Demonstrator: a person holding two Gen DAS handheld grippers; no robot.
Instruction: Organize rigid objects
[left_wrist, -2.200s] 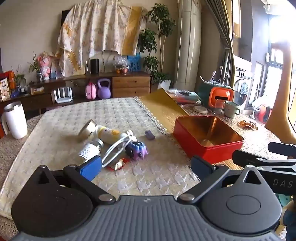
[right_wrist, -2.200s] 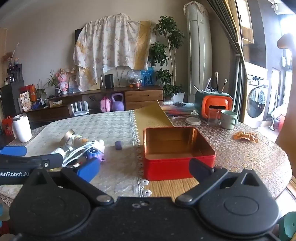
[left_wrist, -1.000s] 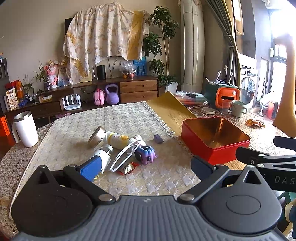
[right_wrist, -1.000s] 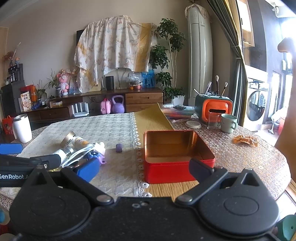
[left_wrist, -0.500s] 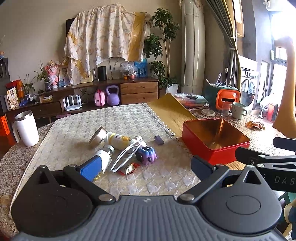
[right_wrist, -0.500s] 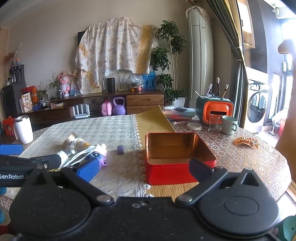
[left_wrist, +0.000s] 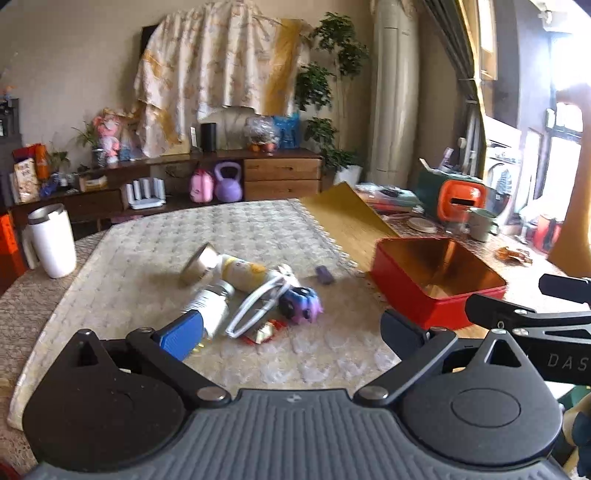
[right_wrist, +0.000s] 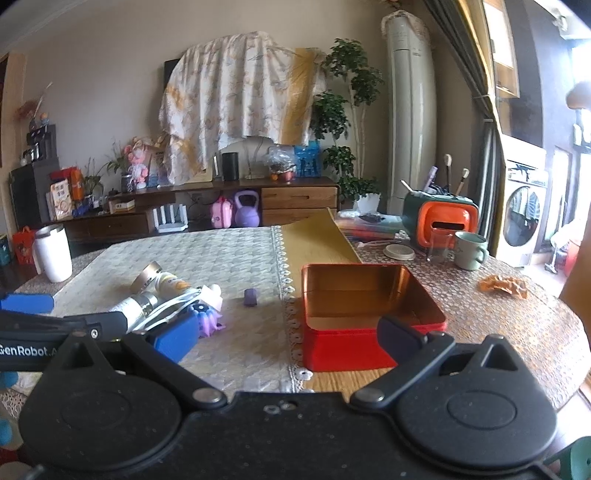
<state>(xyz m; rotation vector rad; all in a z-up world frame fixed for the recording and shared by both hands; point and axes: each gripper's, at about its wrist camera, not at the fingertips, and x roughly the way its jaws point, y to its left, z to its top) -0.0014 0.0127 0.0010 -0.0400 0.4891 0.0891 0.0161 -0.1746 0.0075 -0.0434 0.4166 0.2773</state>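
An open red tin (left_wrist: 436, 295) (right_wrist: 369, 317) stands on the table's right half, its gold inside bare. A small heap lies on the pale cloth: a cream tube with a gold cap (left_wrist: 229, 269) (right_wrist: 162, 280), a white bottle (left_wrist: 210, 302), a white loop-shaped piece (left_wrist: 258, 302), a purple octopus toy (left_wrist: 299, 304) (right_wrist: 207, 317), a red-gold wrapper (left_wrist: 264, 330). A small purple block (left_wrist: 325, 275) (right_wrist: 250, 296) lies apart, nearer the tin. My left gripper (left_wrist: 291, 332) is open just short of the heap. My right gripper (right_wrist: 288, 339) is open before the tin. Neither holds anything.
A white tumbler (left_wrist: 53, 240) stands at the table's left edge. The tin's gold lid (right_wrist: 314, 240) leans behind the tin. A green-orange holder (right_wrist: 439, 218), a glass, a green mug (right_wrist: 469, 251) and an orange scrap (right_wrist: 502, 284) occupy the far right.
Both grippers have drifted slightly; in the left wrist view, which is now blurred, the heap sits a little nearer. Both stay open and nothing on the table has moved.
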